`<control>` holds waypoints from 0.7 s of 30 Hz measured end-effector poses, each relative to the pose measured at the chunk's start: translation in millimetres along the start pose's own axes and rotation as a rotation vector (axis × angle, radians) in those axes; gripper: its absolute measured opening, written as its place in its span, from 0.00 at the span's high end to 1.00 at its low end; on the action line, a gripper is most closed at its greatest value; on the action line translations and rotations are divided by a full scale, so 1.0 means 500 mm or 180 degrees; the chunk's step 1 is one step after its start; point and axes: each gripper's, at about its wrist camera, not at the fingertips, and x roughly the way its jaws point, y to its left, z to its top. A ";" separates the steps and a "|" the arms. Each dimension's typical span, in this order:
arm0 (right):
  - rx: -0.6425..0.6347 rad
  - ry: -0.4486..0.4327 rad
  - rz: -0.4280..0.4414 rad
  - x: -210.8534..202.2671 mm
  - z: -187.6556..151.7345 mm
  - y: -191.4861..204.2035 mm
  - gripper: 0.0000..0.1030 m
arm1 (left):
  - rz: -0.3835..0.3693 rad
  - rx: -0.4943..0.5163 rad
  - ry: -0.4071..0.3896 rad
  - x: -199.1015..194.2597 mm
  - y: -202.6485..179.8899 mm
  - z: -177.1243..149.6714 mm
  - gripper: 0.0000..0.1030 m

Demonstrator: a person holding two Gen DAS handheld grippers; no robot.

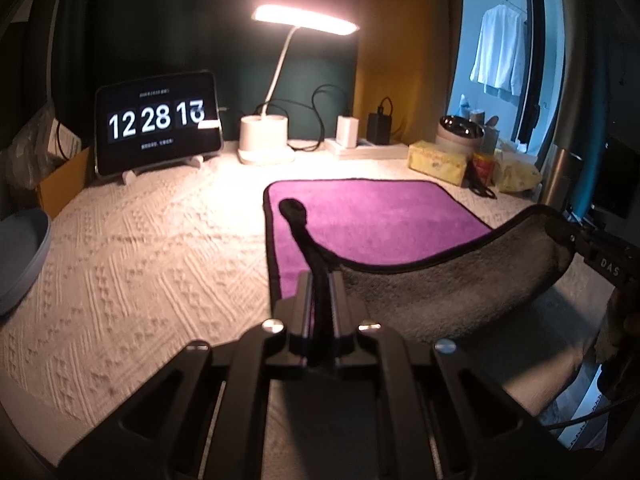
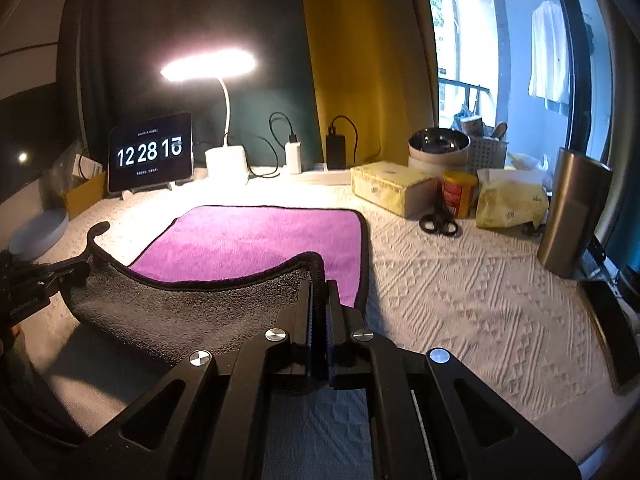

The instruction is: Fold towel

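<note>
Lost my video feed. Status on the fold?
Left gripper and right gripper shut on towel near corners. Near edge lifted, grey underside showing. Nothing lying on towel.

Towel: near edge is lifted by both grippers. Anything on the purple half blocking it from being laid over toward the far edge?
Nothing visible. The towel has its purple face bare up to the far edge. The left gripper and right gripper each pinch a near corner. The scissors and the tissue box sit beside it, off the cloth.
</note>
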 end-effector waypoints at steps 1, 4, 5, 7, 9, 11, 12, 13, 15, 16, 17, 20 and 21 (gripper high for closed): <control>-0.0008 -0.0024 -0.0001 -0.001 0.004 0.001 0.95 | -0.0011 0.0000 -0.0019 -0.001 0.001 0.006 0.92; -0.0044 -0.0091 -0.0012 -0.002 0.017 0.005 0.95 | -0.0001 0.0032 -0.0080 -0.003 -0.001 0.021 0.93; -0.0050 -0.0109 -0.0015 -0.001 0.020 0.004 0.95 | 0.0012 0.0058 -0.0118 -0.004 -0.002 0.028 0.93; -0.0057 -0.0135 -0.0023 0.001 0.027 0.000 0.95 | 0.0029 0.0078 -0.0167 -0.006 -0.002 0.038 0.93; -0.0062 -0.0151 -0.0027 0.007 0.034 -0.005 0.95 | 0.0040 0.0105 -0.0213 -0.004 -0.002 0.051 0.93; -0.0076 -0.0166 -0.0038 0.016 0.043 -0.009 0.95 | 0.0046 0.0120 -0.0250 0.001 0.000 0.063 0.93; -0.0086 -0.0174 -0.0039 0.017 0.045 -0.010 0.95 | 0.0050 0.0124 -0.0260 0.003 0.001 0.068 0.93; -0.0109 -0.0189 -0.0046 0.021 0.051 -0.011 0.95 | 0.0057 0.0129 -0.0276 0.008 0.002 0.074 0.93; -0.0138 -0.0213 -0.0050 0.027 0.061 -0.013 0.95 | 0.0070 0.0148 -0.0296 0.016 0.003 0.083 0.93; -0.0156 -0.0229 -0.0050 0.031 0.067 -0.014 0.95 | 0.0076 0.0164 -0.0305 0.020 0.003 0.089 0.93; -0.0173 -0.0245 -0.0050 0.037 0.073 -0.015 0.95 | 0.0079 0.0179 -0.0315 0.024 0.003 0.095 0.93; -0.0209 -0.0273 -0.0044 0.055 0.092 -0.017 0.95 | 0.0112 0.0230 -0.0366 0.033 0.001 0.110 0.94; -0.0221 -0.0284 -0.0043 0.058 0.096 -0.016 0.95 | 0.0117 0.0236 -0.0379 0.035 0.000 0.114 0.94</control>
